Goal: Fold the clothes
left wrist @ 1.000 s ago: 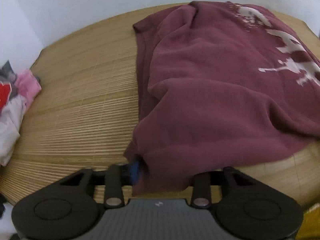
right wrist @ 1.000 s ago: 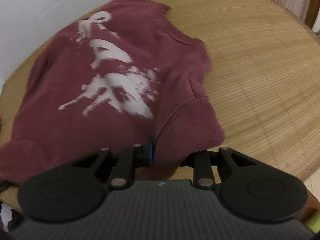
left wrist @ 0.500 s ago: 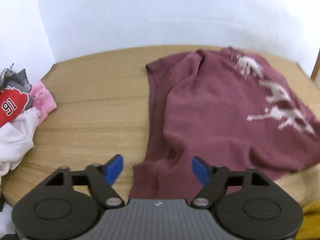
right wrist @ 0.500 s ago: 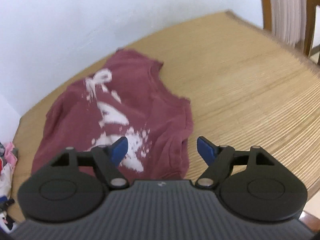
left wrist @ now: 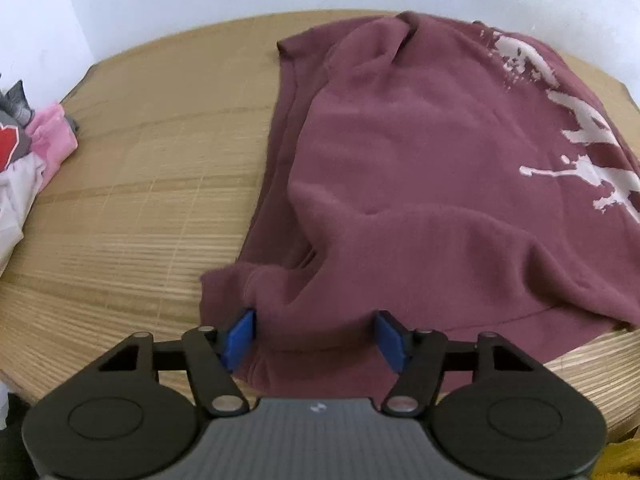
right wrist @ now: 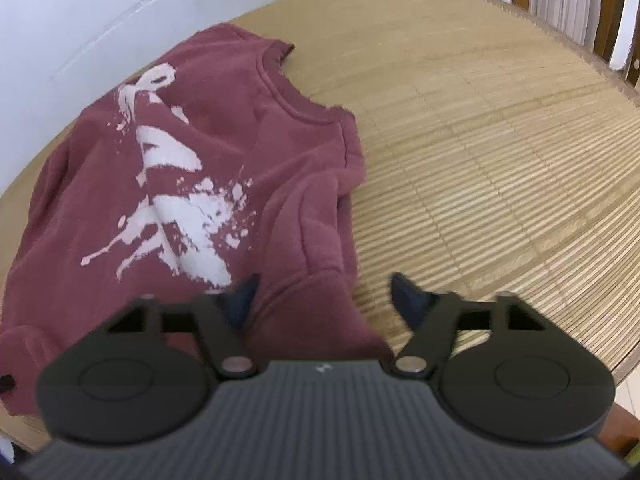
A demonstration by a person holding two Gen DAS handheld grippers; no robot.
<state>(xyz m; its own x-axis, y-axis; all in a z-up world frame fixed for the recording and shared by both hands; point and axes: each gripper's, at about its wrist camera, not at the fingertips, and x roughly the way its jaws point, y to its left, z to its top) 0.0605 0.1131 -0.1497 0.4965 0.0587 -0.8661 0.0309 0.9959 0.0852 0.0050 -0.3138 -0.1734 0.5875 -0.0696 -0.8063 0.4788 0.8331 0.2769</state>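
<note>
Both tools, left tool (left wrist: 316, 336) and right tool (right wrist: 322, 300), spread open again over the maroon sweatshirt's (left wrist: 420, 184) near edge, low in frame, having released and lifted half a second ago; regrasp looks likely.

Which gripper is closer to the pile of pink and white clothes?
Left. The left gripper straddles the maroon sweatshirt's near edge, with the clothes pile off to its left on the table. The right gripper works the sweatshirt's far side, pile unseen.

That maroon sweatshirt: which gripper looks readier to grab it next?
Probably the left gripper: its open fingers straddle a bunched fold of the maroon sweatshirt. The right gripper, also open, has only one finger over cloth.
</note>
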